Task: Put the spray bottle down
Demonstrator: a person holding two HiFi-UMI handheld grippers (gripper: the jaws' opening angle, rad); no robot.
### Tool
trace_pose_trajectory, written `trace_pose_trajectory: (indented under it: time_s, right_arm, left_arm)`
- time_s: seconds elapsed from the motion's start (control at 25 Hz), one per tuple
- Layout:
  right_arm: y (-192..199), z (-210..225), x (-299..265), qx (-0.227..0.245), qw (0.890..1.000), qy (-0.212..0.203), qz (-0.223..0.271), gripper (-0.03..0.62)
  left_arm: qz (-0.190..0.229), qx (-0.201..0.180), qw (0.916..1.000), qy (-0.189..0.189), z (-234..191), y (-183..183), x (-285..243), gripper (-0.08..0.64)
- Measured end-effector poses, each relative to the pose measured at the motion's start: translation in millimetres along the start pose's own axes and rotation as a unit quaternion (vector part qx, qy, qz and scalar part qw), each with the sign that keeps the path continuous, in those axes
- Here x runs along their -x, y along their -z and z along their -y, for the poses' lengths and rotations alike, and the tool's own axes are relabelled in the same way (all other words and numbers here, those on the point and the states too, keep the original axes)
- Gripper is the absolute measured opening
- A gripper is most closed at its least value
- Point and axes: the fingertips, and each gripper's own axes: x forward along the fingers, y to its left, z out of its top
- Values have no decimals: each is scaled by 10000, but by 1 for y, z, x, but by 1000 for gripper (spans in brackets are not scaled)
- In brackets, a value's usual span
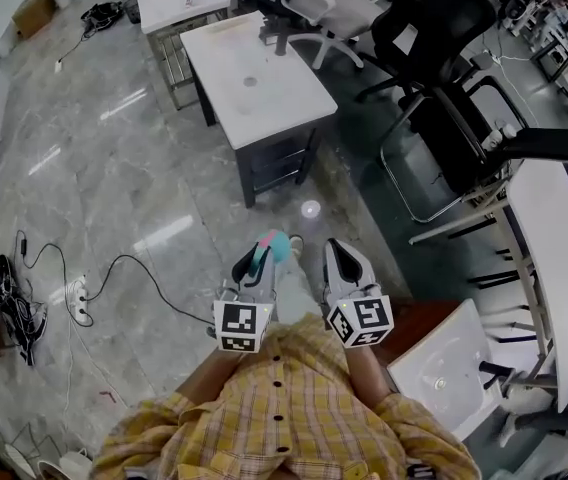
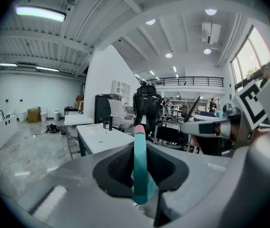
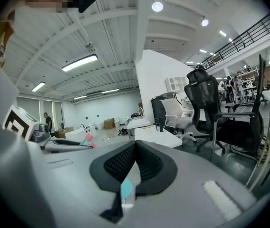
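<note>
Shirt [image 1: 294, 423]: yellow plaid crossed by thin dark lines, with sleeves of the same cloth, closed down the front by small dark buttons [image 1: 276, 381].
Left gripper [image 1: 260, 256]: a pale grey, smoothly moulded shell, lined with black ribbed pads [image 2: 118, 167].
Right gripper [image 1: 340, 255]: the same grey shell and black lining.
Marker cubes [image 1: 241, 326]: one is mounted on each gripper, white faces printed with black squares.

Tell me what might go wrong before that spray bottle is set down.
1. The left gripper pinches only a thin teal part of the bottle, so it may swivel or slip out.
2. The bottle hangs over hard floor, with the table some way ahead; a drop here could crack it.
3. The right gripper has its jaws together, so it probably could not catch a slip.
</note>
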Motion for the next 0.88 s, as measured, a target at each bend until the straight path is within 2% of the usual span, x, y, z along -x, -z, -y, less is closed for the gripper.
trace_pose_trajectory:
  time_s: [0.32,0.88]
  right_arm:
    - [-21,33,-84,-26,10000,-49,59,0]
    - [-92,127,-234,-58,9997,-225,21,0]
  left_arm:
    - [-6,-57,10000,-78,-47,-24,-74,71]
    - [-21,61,9997,-218,-108,-97,-237,71]
